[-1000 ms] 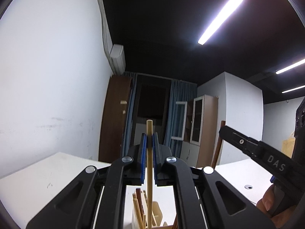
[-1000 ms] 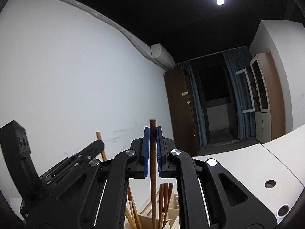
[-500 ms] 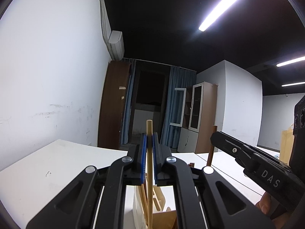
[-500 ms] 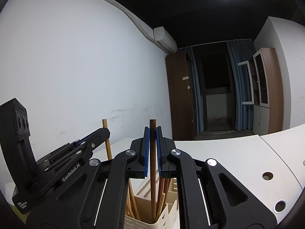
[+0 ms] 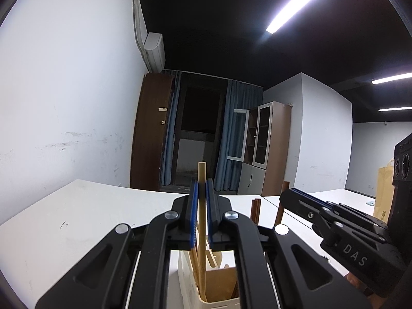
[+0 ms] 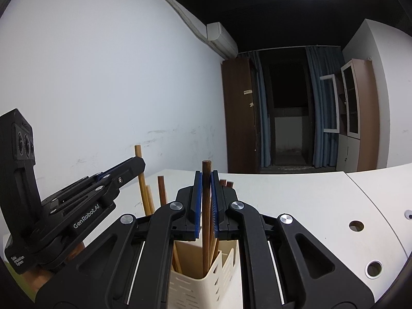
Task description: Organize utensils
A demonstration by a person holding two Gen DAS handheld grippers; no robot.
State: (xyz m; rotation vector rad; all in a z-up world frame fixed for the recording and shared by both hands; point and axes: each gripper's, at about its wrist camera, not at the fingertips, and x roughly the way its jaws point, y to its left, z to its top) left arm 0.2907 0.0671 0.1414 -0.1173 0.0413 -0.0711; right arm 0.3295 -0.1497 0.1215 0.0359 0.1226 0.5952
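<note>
White table (image 5: pixel 77 211): both chopsticks lowered into cream holder (image 6: pixel 203 283).
Left gripper (image 5: pixel 201 206) clamps light chopstick (image 5: pixel 201 180), right gripper (image 6: pixel 206 200) dark chopstick (image 6: pixel 206 180); next, likely release.

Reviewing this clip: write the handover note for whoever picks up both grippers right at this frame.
Left gripper: shut on a light chopstick, upright, lower end down inside the cream holder.
Right gripper: shut on a dark chopstick, upright, lower end inside the same holder.
Holder stands on the white table; it already has several chopsticks in it.
Done: both sticks carried over and lowered into the holder.
Left: open each gripper to release its stick, then lift clear. Whether more utensils wait elsewhere cannot be seen from these views.
</note>
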